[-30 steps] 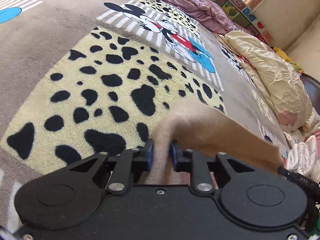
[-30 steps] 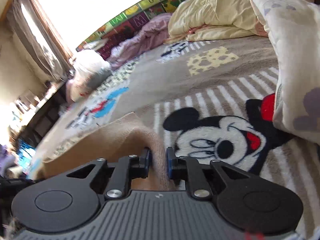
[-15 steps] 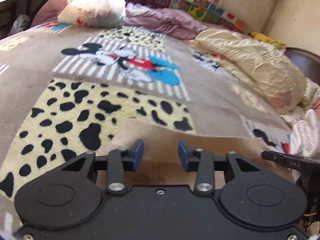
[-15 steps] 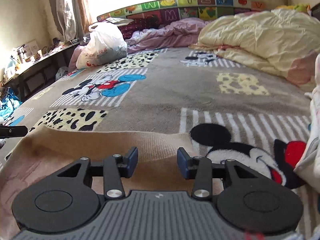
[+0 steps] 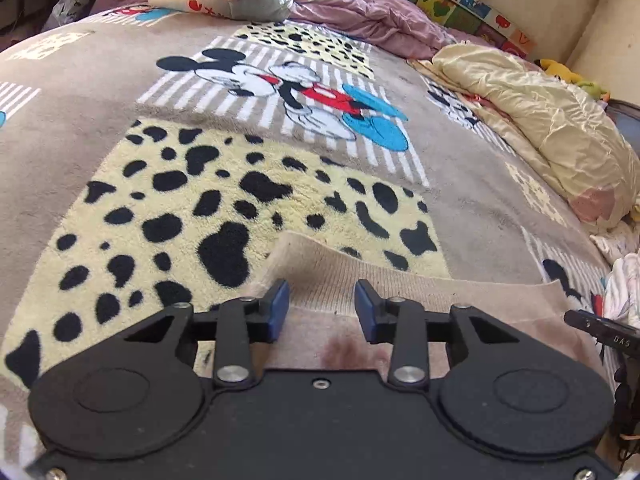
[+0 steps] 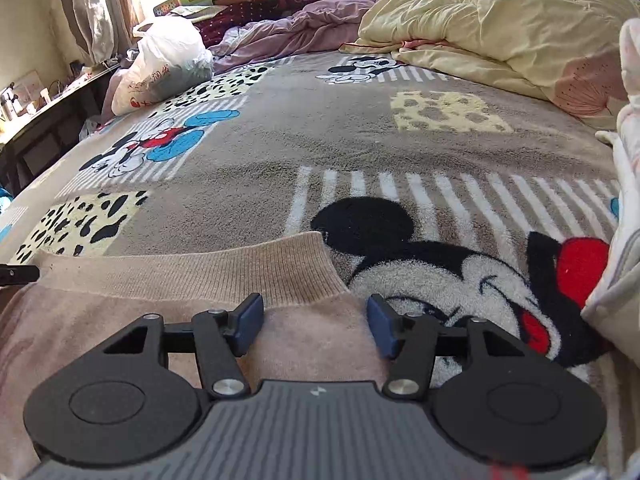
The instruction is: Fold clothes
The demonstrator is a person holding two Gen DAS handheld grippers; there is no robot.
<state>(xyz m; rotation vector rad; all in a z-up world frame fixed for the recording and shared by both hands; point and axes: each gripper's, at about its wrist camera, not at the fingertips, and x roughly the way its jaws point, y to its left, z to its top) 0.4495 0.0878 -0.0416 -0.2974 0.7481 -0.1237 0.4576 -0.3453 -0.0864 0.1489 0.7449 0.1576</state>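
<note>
A beige knit garment (image 5: 400, 288) lies flat on the bed blanket, its ribbed hem toward the far side. In the left wrist view my left gripper (image 5: 322, 310) is open and empty just above the hem's left corner. In the right wrist view the same garment (image 6: 192, 276) shows, with the ribbed hem's right corner ahead. My right gripper (image 6: 316, 322) is open and empty over that corner. The tip of the right gripper shows at the right edge of the left wrist view (image 5: 600, 330).
The bed carries a brown cartoon-mouse blanket (image 6: 320, 136). A cream duvet (image 6: 500, 28) is heaped at the far right, a purple sheet (image 6: 288, 28) at the headboard, a white plastic bag (image 6: 160, 64) at the far left. White folded cloth (image 6: 624, 240) lies right beside the garment.
Both grippers were shut on the garment's hem a second ago, holding it raised. They have opened and the garment now lies flat on the blanket; the right jaws have widened further.
</note>
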